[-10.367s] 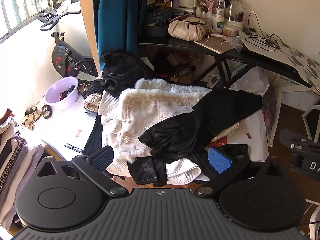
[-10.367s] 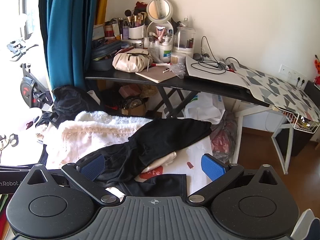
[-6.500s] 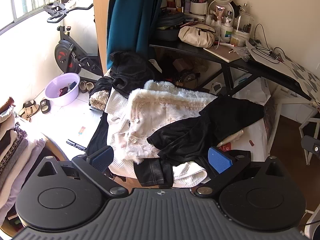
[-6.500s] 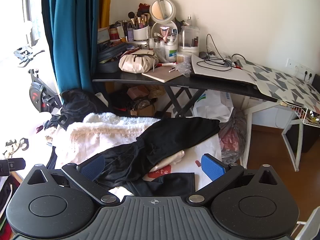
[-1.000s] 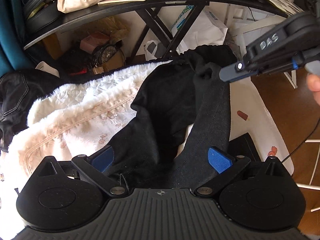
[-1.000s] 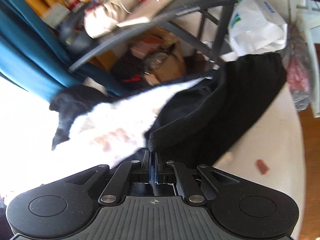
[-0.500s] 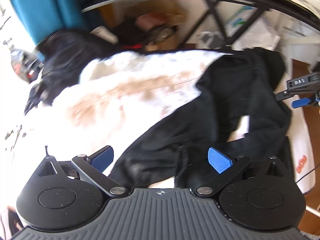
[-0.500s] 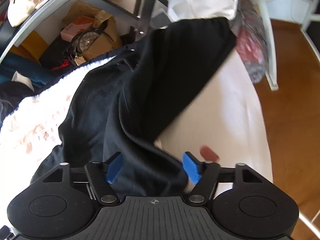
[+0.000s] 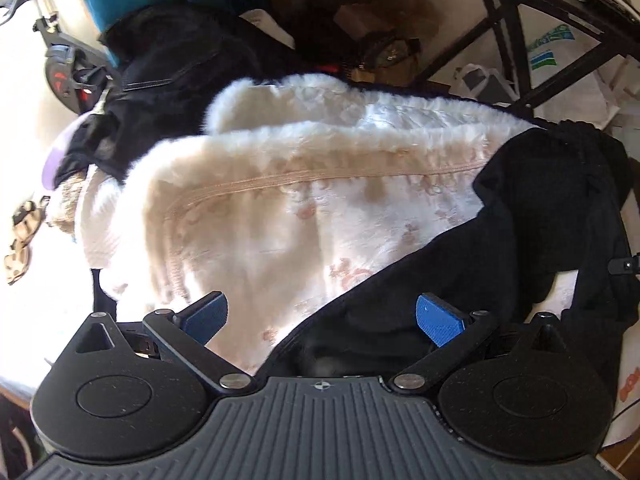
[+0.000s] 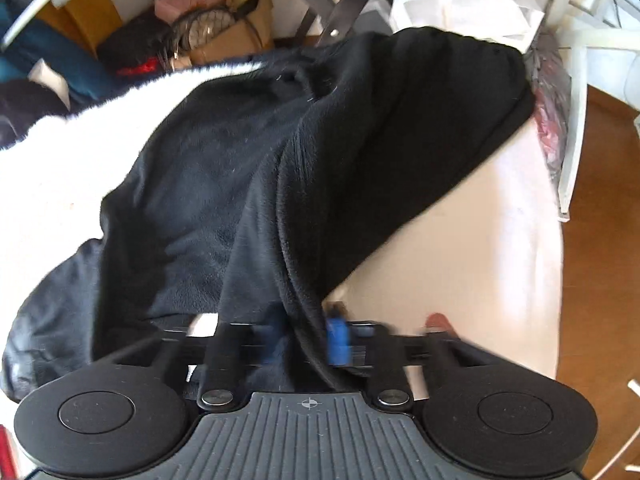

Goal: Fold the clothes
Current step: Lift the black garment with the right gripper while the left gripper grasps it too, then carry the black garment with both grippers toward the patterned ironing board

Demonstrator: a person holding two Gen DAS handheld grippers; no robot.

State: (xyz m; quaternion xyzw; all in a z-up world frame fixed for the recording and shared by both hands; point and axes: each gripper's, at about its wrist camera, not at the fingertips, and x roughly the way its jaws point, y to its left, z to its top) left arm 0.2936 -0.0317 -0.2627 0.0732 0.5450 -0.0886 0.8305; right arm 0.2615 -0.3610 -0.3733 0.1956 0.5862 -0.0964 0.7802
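A black garment (image 10: 248, 184) lies crumpled across the white table (image 10: 480, 248), partly over a white furry coat (image 9: 288, 200). My right gripper (image 10: 306, 340) is closed in on a fold of the black garment; its blue pads are blurred. In the left wrist view the black garment (image 9: 552, 216) runs from the right down to my left gripper (image 9: 320, 316), which is open with the coat's edge and black cloth between its fingers. A tip of the right gripper (image 9: 624, 266) shows at the right edge.
Dark jeans (image 9: 176, 64) lie behind the coat. A black desk frame (image 9: 520, 36) stands beyond, with boxes (image 10: 224, 36) and a white plastic bag (image 10: 472, 0) under it. Wooden floor (image 10: 596, 280) lies to the right of the table.
My right gripper has closed from open onto a fold of the black garment. My left gripper stayed open and moved in closer over the coat and black cloth.
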